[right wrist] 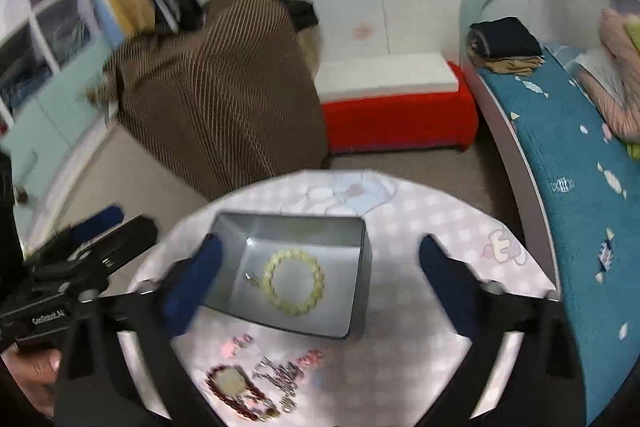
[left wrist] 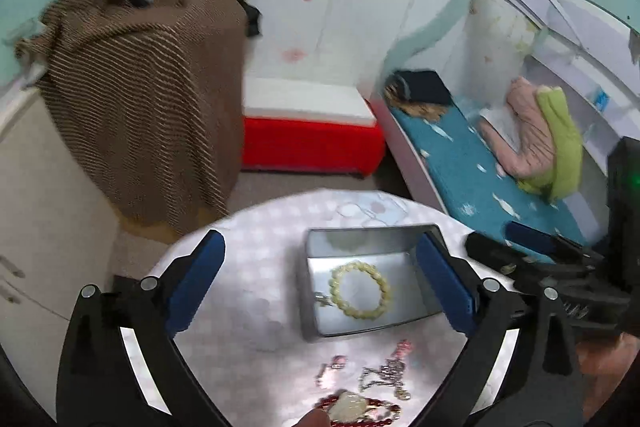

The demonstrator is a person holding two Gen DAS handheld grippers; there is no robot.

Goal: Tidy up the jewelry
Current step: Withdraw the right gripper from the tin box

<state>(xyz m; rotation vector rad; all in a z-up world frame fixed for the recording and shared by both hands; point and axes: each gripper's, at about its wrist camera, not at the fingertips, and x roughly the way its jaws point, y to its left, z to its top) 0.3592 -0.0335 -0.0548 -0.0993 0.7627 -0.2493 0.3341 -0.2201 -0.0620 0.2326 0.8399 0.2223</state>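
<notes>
An open grey metal box stands on a round table with a pink checked cloth. Inside it lie a pale yellow bead bracelet and a small silver piece. In front of the box lie a red bead bracelet with a pale pendant, a silver chain and small pink pieces. My left gripper and right gripper hover open, straddling the box, holding nothing.
A brown striped blanket drapes over something behind the table. A red and white bench stands by the wall. A bed with a teal cover runs along the right. A hand holds the left gripper.
</notes>
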